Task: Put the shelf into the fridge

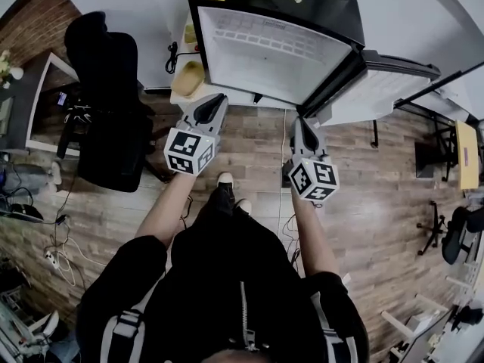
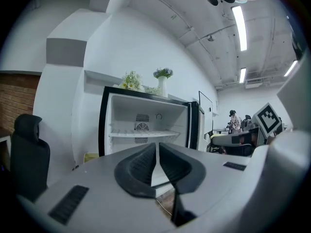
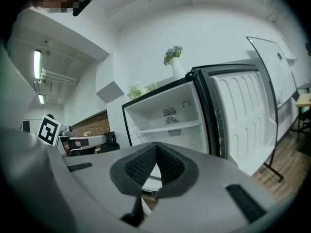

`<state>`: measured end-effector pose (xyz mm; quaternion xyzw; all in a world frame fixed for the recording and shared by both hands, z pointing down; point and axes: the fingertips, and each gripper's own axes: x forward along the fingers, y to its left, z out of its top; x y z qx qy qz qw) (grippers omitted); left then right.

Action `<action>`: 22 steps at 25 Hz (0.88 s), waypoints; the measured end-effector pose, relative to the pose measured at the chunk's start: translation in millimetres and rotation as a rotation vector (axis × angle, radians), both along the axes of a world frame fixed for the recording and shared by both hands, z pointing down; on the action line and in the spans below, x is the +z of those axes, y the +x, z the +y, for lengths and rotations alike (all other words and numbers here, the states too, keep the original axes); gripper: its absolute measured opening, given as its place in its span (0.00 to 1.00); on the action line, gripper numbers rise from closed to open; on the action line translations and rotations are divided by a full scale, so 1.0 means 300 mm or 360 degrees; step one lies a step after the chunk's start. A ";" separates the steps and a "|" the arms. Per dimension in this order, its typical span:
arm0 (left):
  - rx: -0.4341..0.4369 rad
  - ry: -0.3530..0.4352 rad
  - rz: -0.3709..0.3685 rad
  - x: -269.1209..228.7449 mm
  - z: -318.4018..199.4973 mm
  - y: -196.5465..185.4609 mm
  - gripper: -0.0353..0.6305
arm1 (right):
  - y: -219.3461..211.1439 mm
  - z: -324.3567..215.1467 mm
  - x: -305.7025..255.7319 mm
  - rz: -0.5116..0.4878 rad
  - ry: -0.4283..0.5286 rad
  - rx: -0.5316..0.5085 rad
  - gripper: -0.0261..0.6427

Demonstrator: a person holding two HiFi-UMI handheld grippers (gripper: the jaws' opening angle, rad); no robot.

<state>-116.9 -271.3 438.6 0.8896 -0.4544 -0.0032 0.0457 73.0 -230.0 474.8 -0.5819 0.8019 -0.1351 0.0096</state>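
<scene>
Place: shared office or lab.
Seating: black office chair (image 1: 106, 89) left of the left gripper (image 1: 218, 98); 2nd chair (image 1: 461, 237) well right of the right gripper (image 1: 301, 122).
Ceiling: 3 strip lights (image 2: 239, 27) overhead.
Floor: wood planks (image 1: 378, 172).

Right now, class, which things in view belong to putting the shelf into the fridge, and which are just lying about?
Job: fridge; shelf, already inside; door; left gripper and right gripper, both shut, empty.
Lying about: chair; vase; flowers; floor cables.
</scene>
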 end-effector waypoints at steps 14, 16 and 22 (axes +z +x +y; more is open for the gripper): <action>-0.0035 -0.0017 0.0018 0.040 0.164 0.002 0.12 | 0.013 0.166 0.013 0.0006 0.0042 -0.0005 0.05; -0.0040 -0.0029 0.0034 0.043 0.171 -0.004 0.11 | 0.010 0.179 0.013 0.0005 0.0042 -0.0007 0.05; -0.0039 -0.0039 0.0054 0.049 0.184 -0.006 0.12 | 0.012 0.196 0.013 -0.0008 0.0041 -0.0002 0.05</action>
